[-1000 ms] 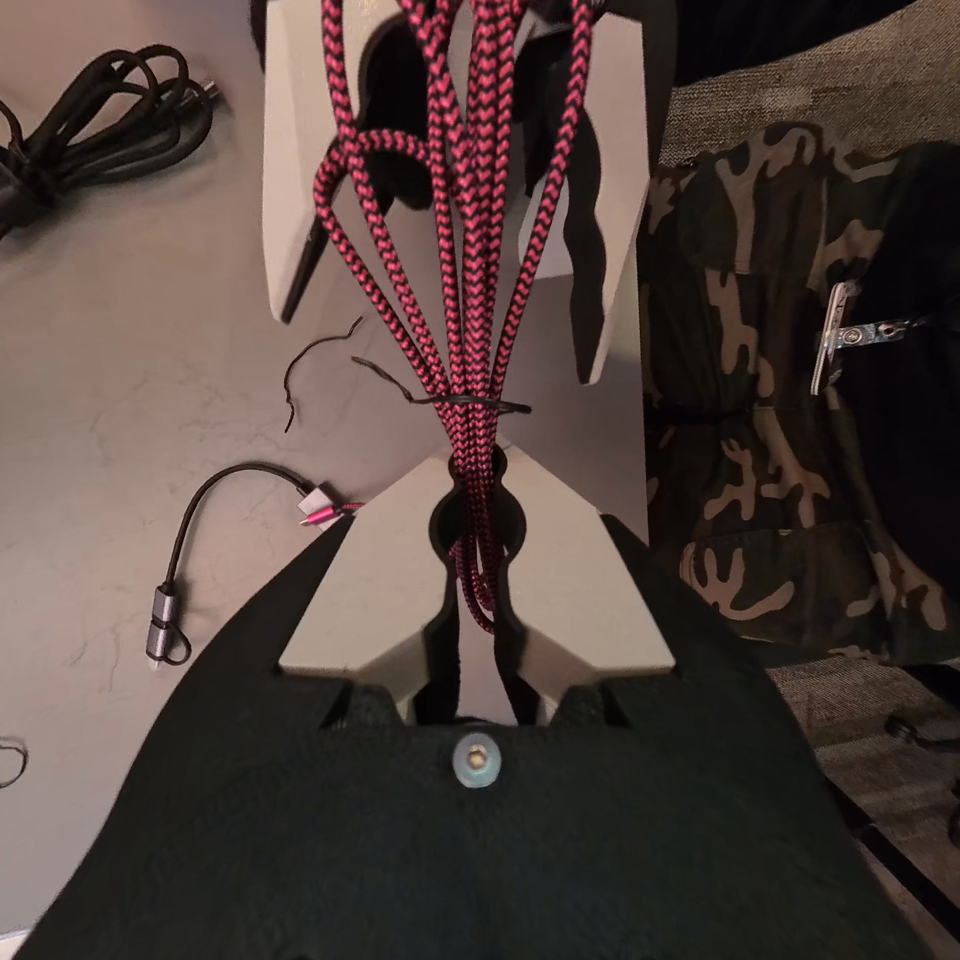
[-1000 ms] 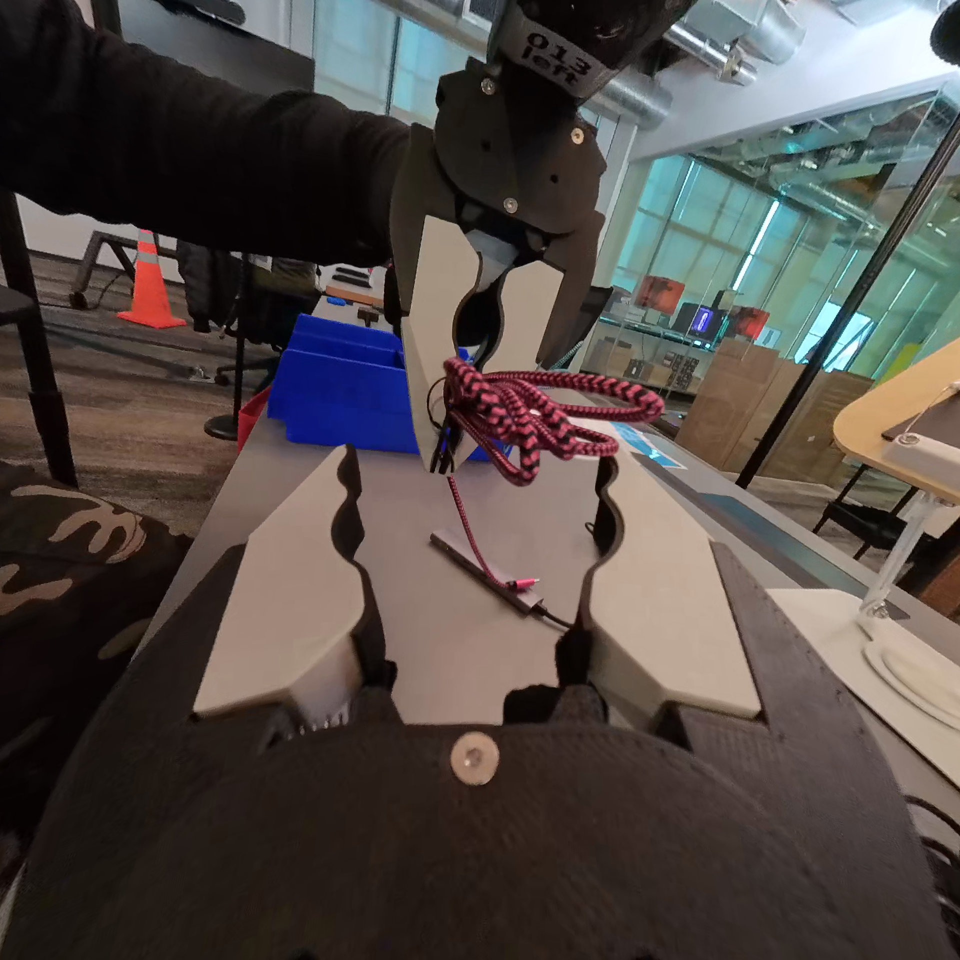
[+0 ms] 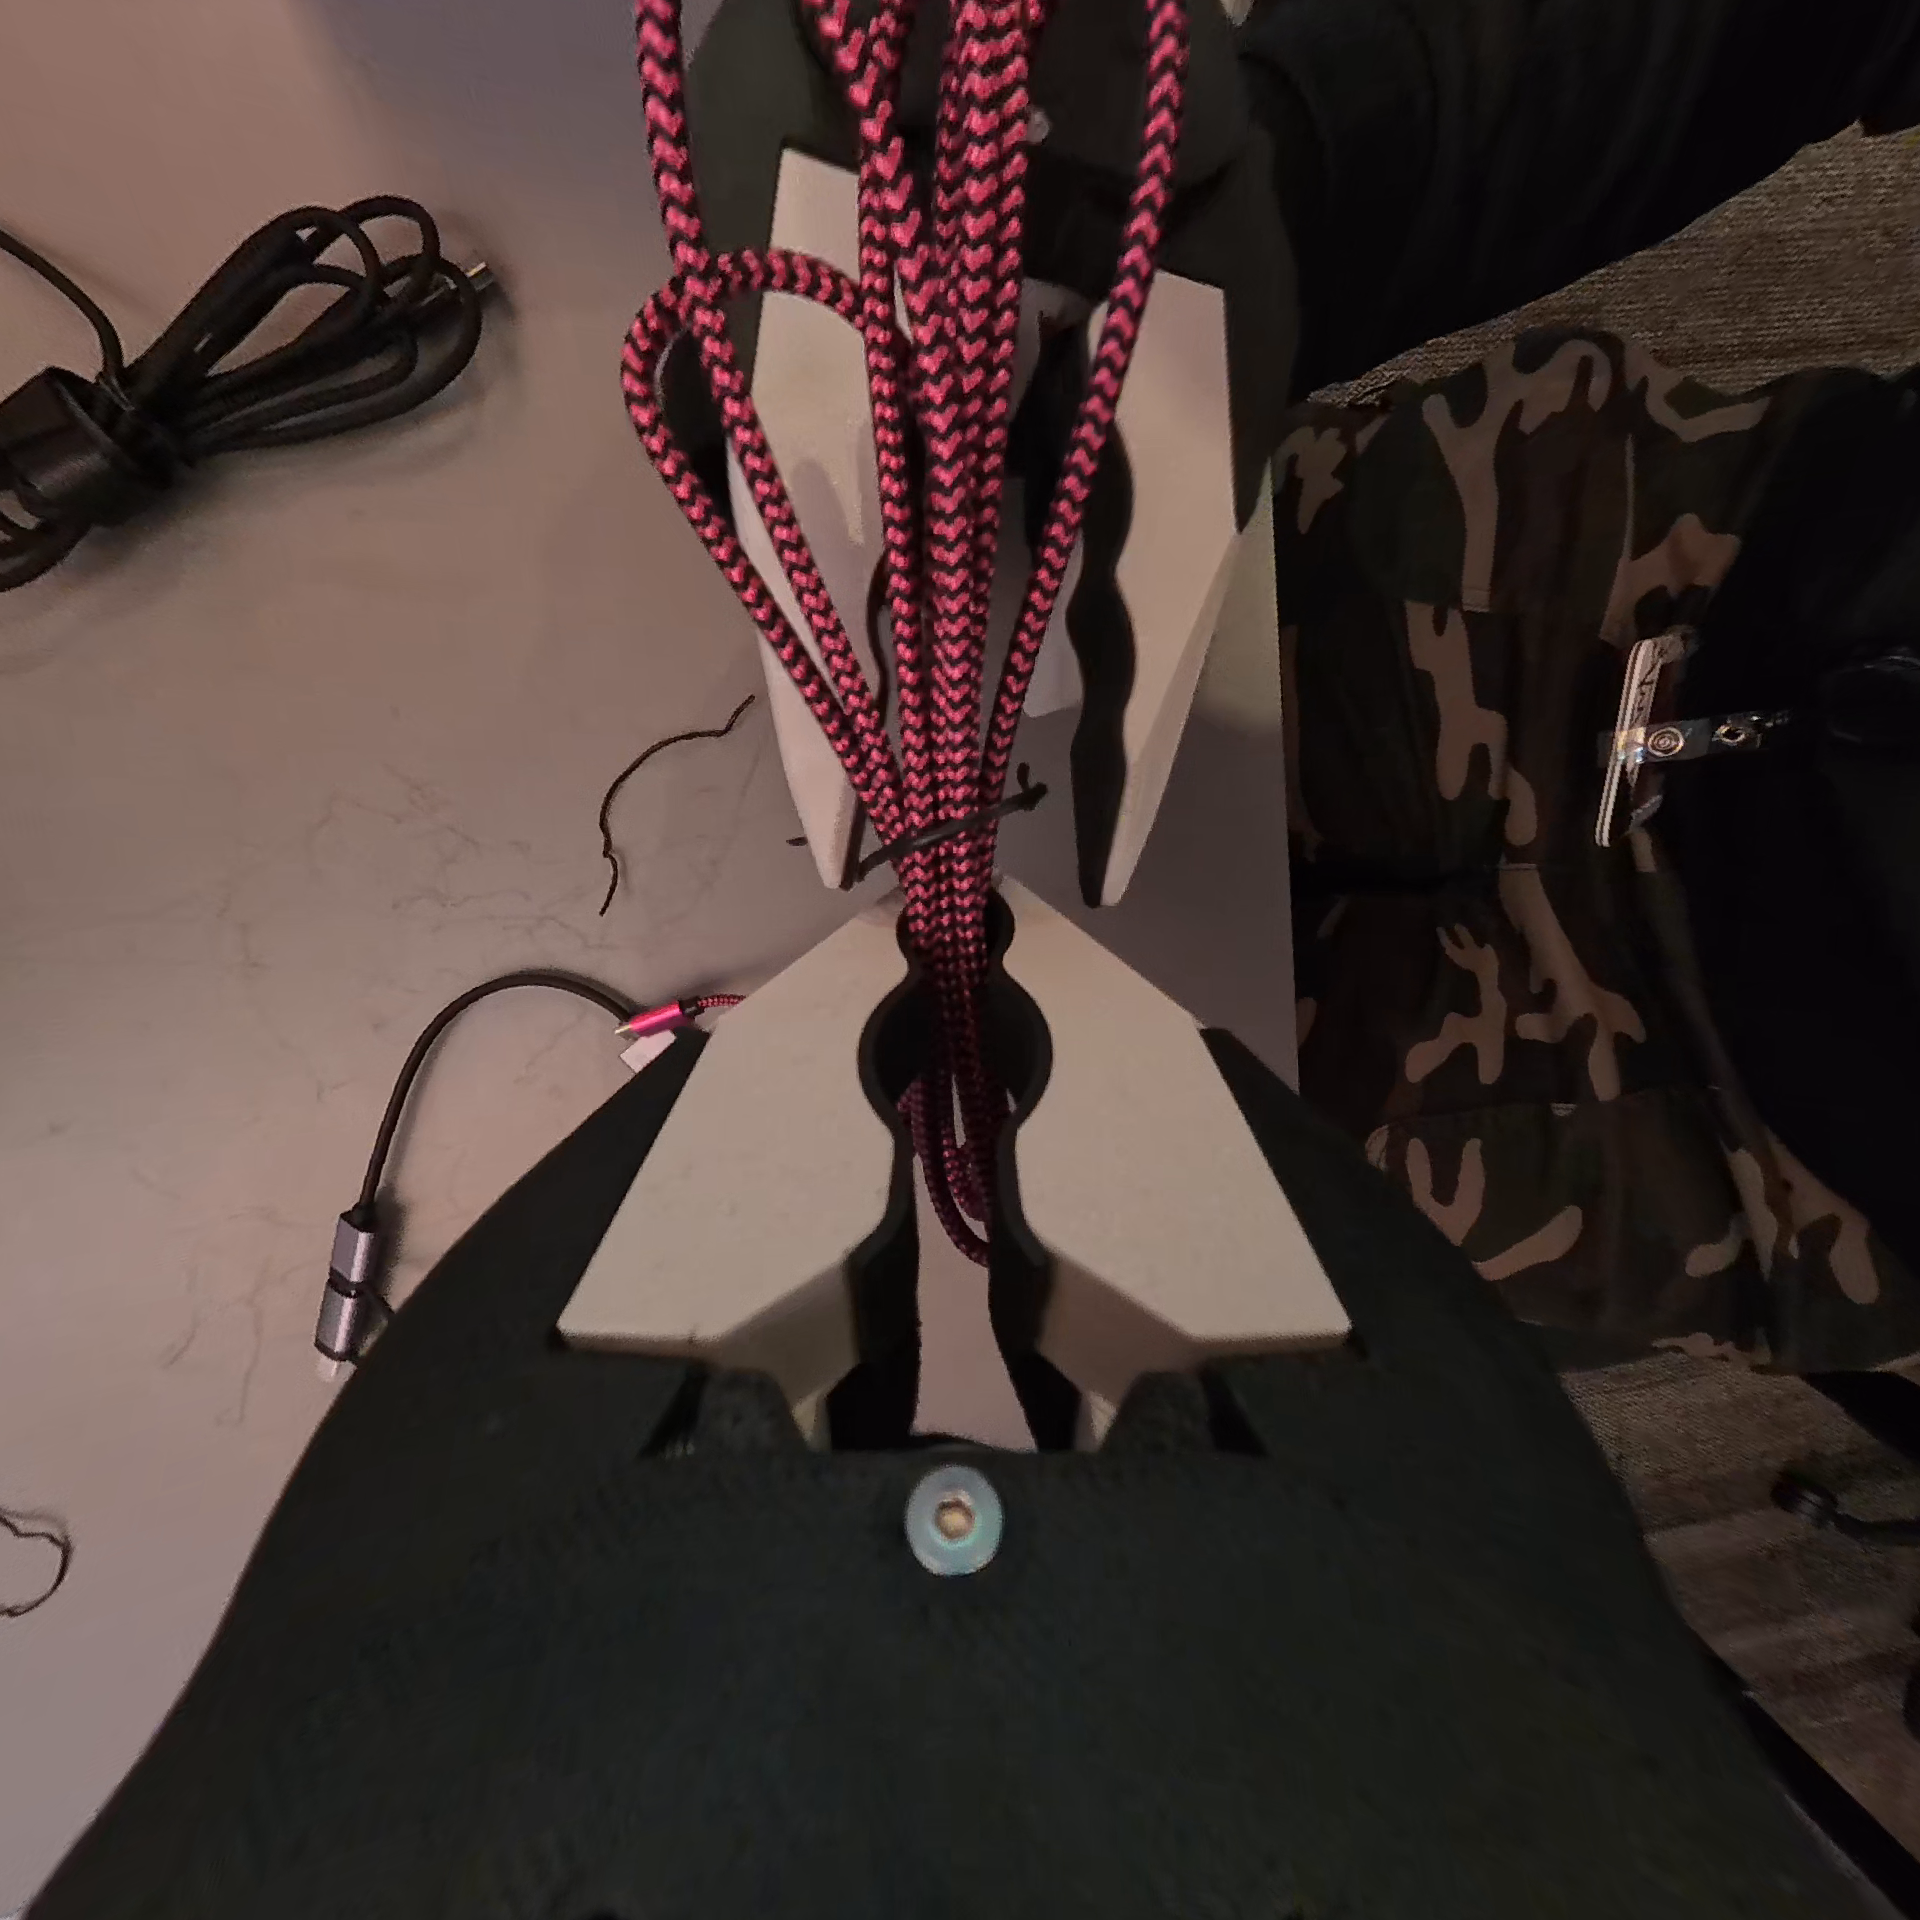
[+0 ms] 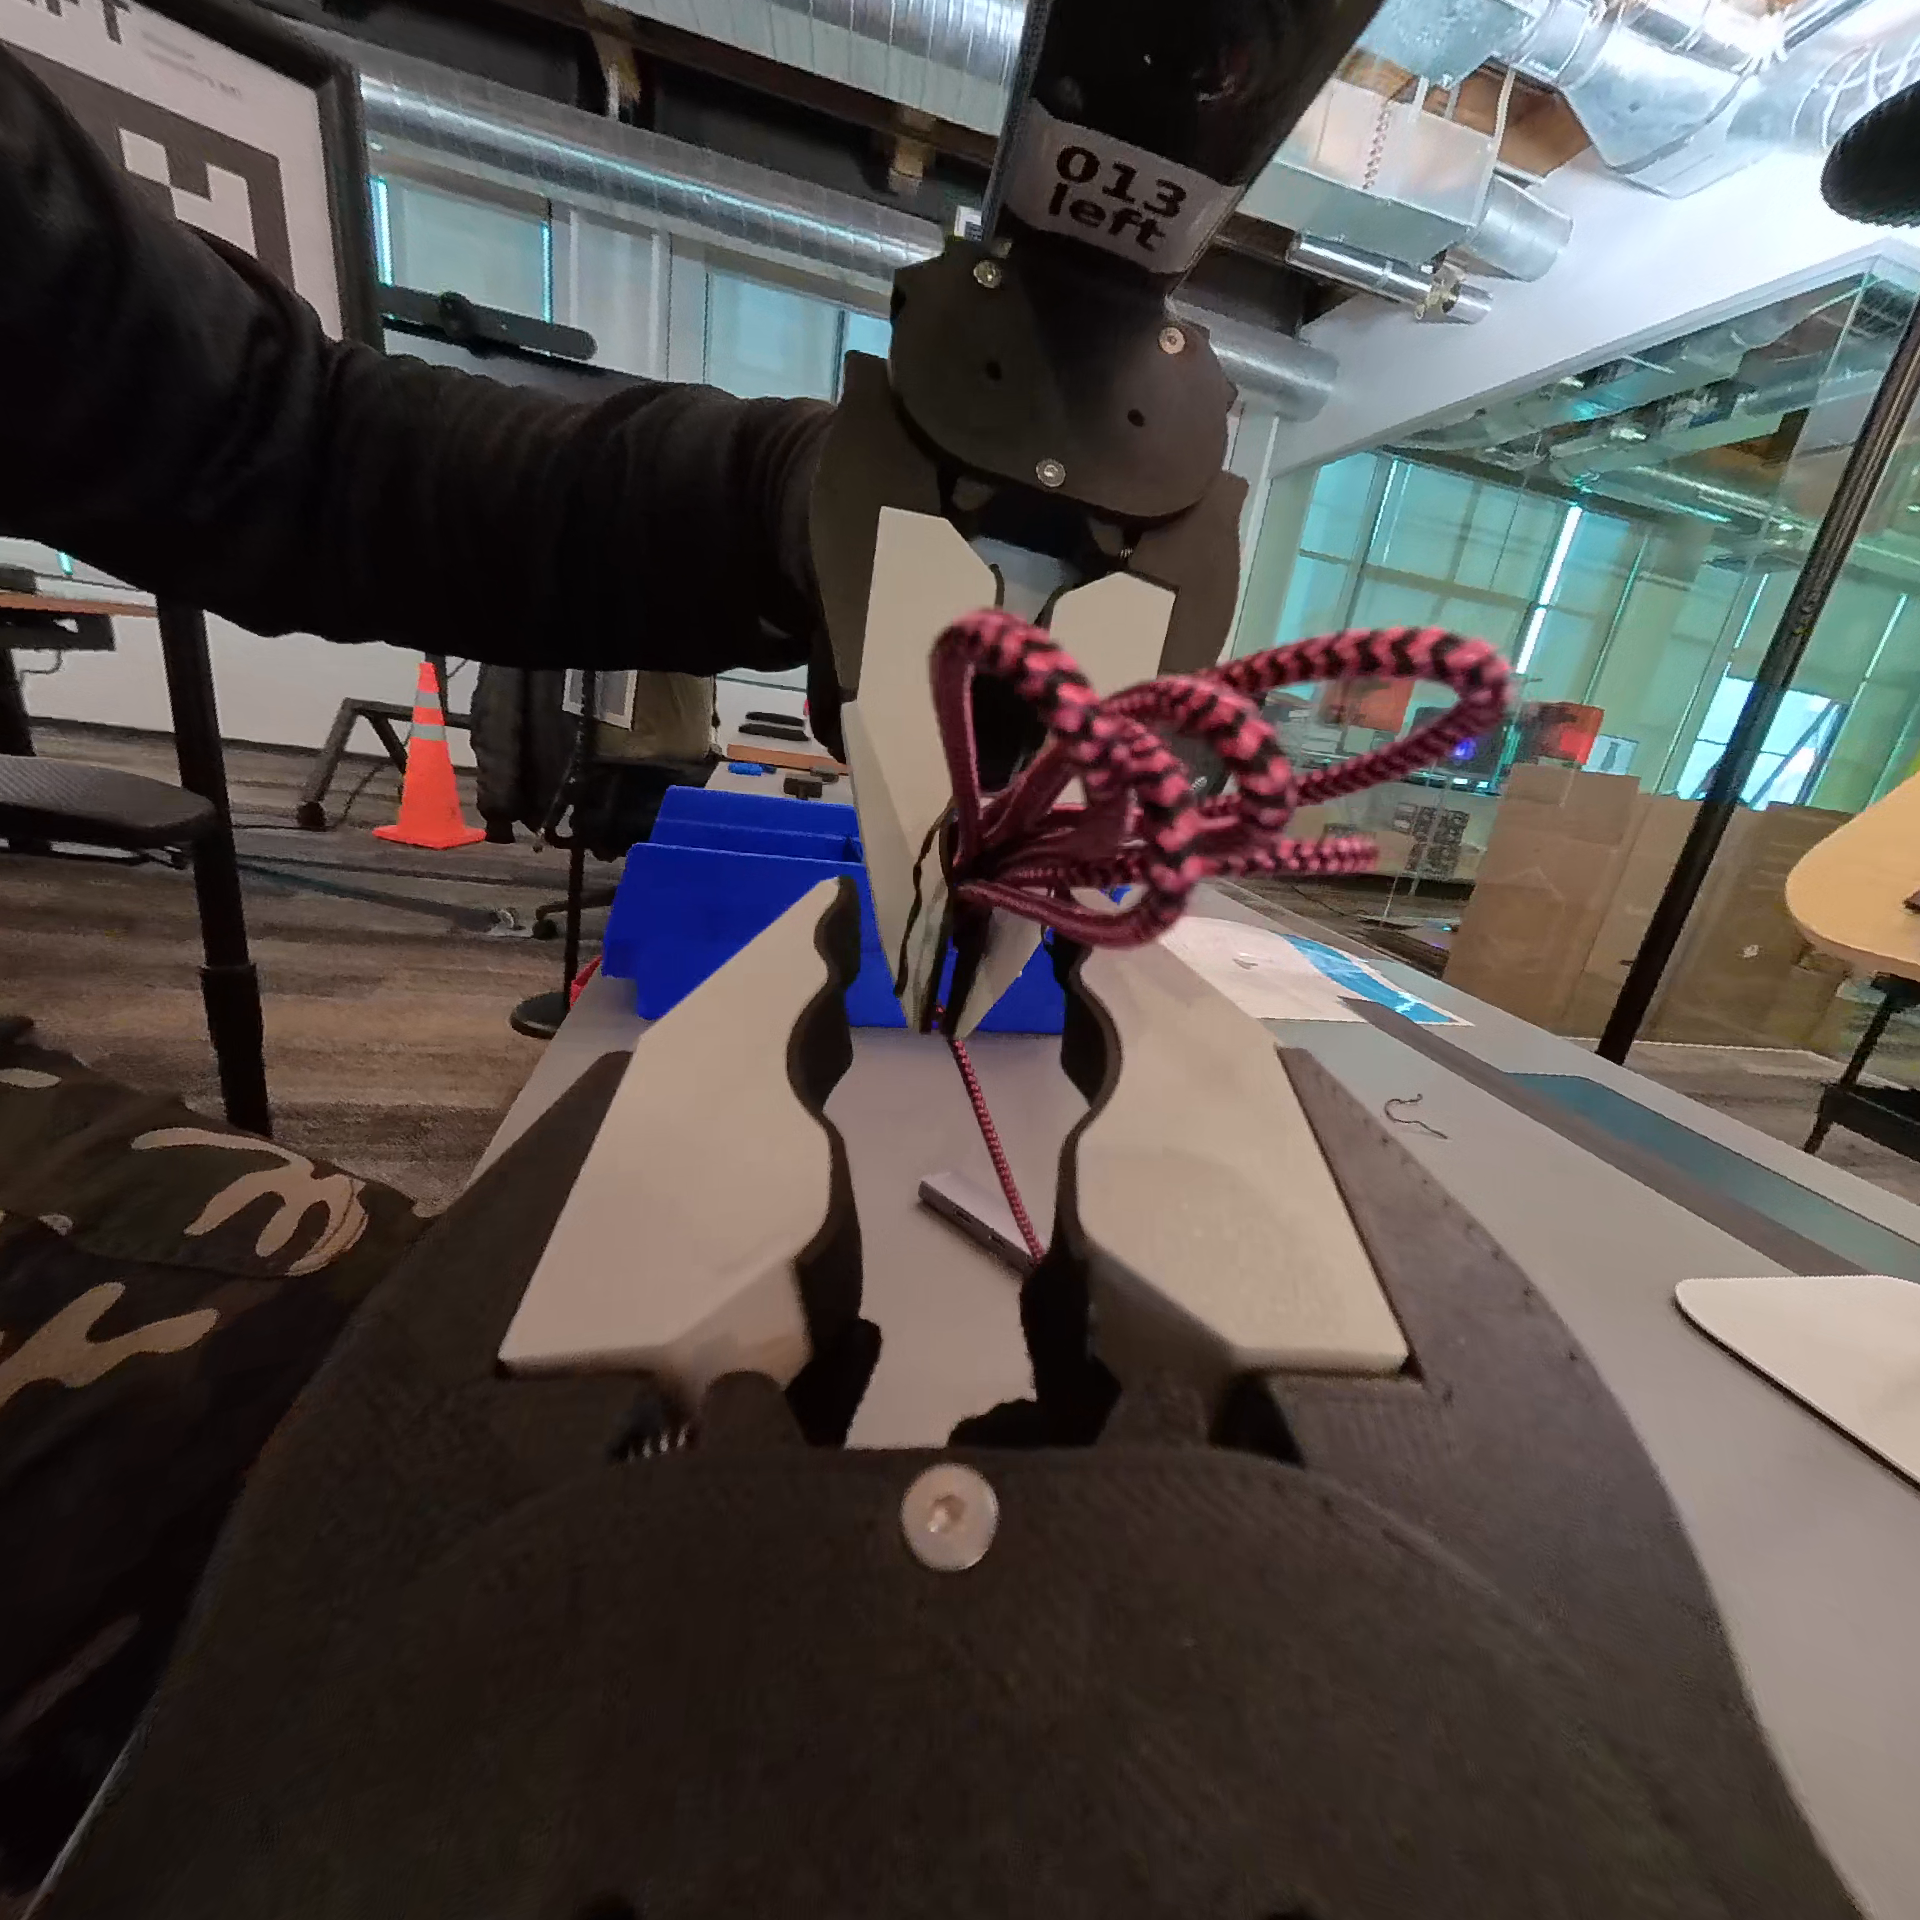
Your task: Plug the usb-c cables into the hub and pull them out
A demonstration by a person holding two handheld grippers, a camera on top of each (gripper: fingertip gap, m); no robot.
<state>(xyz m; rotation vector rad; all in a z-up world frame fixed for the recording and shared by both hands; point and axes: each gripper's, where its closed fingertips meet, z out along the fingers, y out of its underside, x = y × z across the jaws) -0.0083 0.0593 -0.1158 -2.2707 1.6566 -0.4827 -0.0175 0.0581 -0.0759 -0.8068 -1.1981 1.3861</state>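
Clamping pink cable (image 3: 940, 665), left claw (image 3: 951, 914) closed.

A white-lettered label (image 4: 1107, 197) stood on the black body of the left gripper (image 4: 940, 1023) above its pale fingers, in the right wrist view. A framed white poster with a black square marker pattern (image 4: 197, 156) hung on the wall at upper left, its letters cut off. The clipped badge (image 3: 1647, 743) showed a small round emblem, too small to make out.

hub (image 4: 977, 1221) on table (image 4: 1558, 1226), perhaps flat
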